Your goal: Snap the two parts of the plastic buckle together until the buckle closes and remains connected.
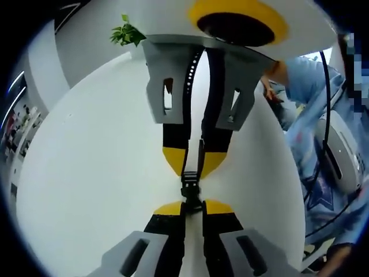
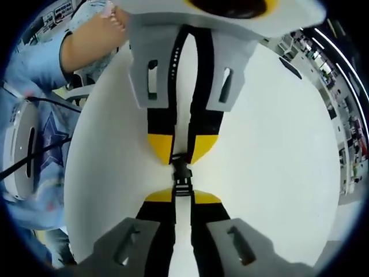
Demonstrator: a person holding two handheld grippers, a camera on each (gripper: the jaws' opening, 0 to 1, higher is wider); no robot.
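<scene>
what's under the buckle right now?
The white table lies beneath the black plastic buckle, which is pinched between the left gripper and right gripper. Jaws cover the buckle's ends; contact with the table cannot be told.

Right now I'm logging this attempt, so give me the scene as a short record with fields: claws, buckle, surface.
left claw: shut on one end of the small black plastic buckle
right claw: shut on the buckle's other end
buckle state: the two parts meet between the facing claws; full latching cannot be told
surface: round white table beneath
background: person in a light blue sleeve
</scene>
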